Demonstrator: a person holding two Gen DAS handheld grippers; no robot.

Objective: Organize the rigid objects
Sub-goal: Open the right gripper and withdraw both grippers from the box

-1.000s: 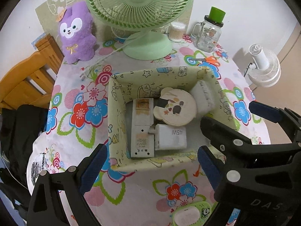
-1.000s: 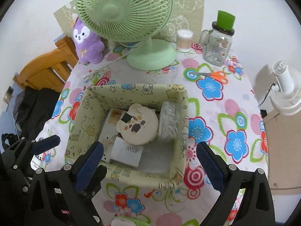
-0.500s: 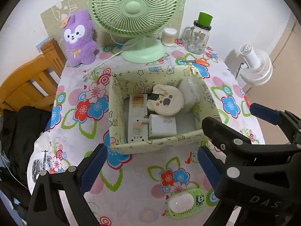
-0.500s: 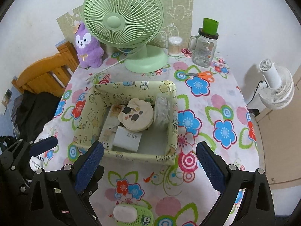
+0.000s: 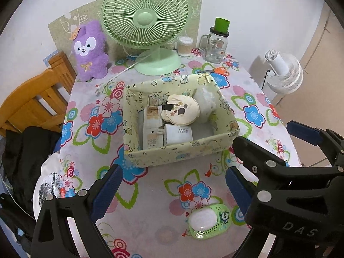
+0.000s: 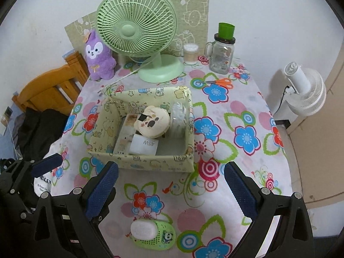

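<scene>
1. Your left tool [image 5: 173, 190] has its 2 blue-padded fingers spread wide and holds nothing; it hangs above the flower-print tabletop [image 5: 150, 225].
2. Your right tool [image 6: 171, 190] is spread just as wide and also holds nothing.
3. The pale green fabric box [image 6: 150, 164] sits mid-tabletop, holding a white 45W charger block [image 6: 144, 145] and a round beige bear-shaped case [image 6: 152, 122].
4. A green soap dish with a white bar [image 6: 153, 234] lies on the tabletop near its front edge, outside the box.
</scene>
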